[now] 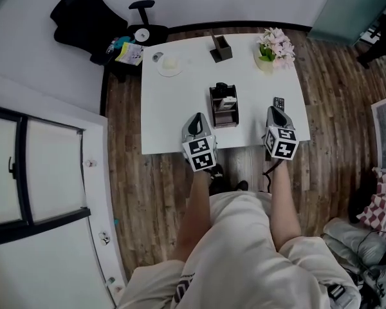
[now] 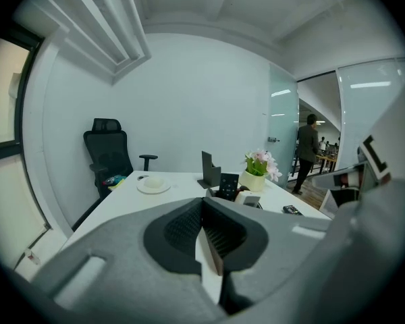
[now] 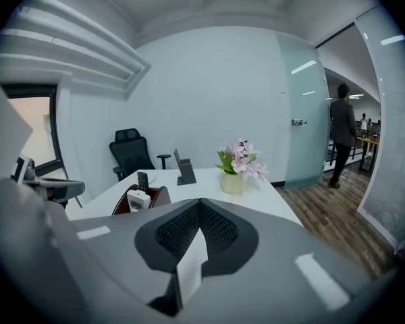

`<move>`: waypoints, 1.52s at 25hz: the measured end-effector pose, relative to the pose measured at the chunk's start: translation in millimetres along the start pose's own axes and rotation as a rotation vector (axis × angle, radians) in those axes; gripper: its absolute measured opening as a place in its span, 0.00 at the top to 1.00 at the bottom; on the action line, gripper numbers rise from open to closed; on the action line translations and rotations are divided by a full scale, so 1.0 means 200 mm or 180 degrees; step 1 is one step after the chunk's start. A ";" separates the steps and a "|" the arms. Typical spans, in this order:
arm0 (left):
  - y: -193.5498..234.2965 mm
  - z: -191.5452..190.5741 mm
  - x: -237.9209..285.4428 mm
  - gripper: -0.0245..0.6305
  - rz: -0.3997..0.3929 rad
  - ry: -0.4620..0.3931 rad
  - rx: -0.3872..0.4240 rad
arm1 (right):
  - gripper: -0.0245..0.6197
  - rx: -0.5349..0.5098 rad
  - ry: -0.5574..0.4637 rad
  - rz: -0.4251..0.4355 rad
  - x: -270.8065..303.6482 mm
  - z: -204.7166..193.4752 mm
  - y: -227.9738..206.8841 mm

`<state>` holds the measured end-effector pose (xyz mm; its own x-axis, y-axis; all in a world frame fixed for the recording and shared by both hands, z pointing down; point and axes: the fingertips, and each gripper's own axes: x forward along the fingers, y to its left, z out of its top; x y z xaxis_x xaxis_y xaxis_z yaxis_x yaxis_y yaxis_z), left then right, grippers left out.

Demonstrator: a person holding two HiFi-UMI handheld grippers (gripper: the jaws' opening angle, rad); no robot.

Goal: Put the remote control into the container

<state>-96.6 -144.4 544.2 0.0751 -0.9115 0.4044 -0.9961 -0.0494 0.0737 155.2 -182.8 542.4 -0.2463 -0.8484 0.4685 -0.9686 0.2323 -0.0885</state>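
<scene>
Both closed on nothing: left gripper (image 1: 196, 122), right gripper (image 1: 276, 114). Unopened jaws might shove the remote control (image 1: 279, 102) (right of the container (image 1: 223, 105)) instead of gripping it.

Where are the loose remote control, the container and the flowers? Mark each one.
remote control (image 1: 279, 101): head view, middle of its visible black face.
container (image 1: 224, 123): head view, its near brown wall.
flowers (image 1: 278, 44): head view, the pink blossoms.
</scene>
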 end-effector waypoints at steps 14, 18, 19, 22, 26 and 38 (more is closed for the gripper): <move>-0.11 -0.12 -0.23 0.96 0.0098 0.0060 -0.0022 | 0.96 -0.0165 0.0100 0.0362 -0.21 -0.13 0.07; -0.15 -0.10 -0.25 0.96 0.0097 -0.0015 -0.0075 | 0.96 -0.0152 0.0123 0.0241 -0.24 -0.13 -0.01; -0.17 -0.09 -0.25 0.96 0.0090 -0.0029 -0.0044 | 0.96 -0.0129 0.0130 0.0210 -0.24 -0.14 -0.03; -0.28 -0.11 -0.24 0.96 -0.0022 -0.0046 0.0105 | 0.96 -0.0058 0.0139 0.0114 -0.25 -0.18 -0.09; -0.44 -0.11 -0.18 0.96 -0.0214 -0.0070 0.0176 | 0.79 -0.0056 0.0204 0.0113 -0.22 -0.22 -0.14; -0.94 0.00 0.04 0.96 -0.0761 -0.0070 0.0410 | 0.37 0.0215 0.0953 -0.0367 -0.01 -0.38 -0.43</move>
<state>90.7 -142.7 534.8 0.3093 -0.8763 0.3695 -0.9480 -0.3146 0.0476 241.3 -165.6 615.6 -0.1237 -0.6874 0.7157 -0.9921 0.1022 -0.0733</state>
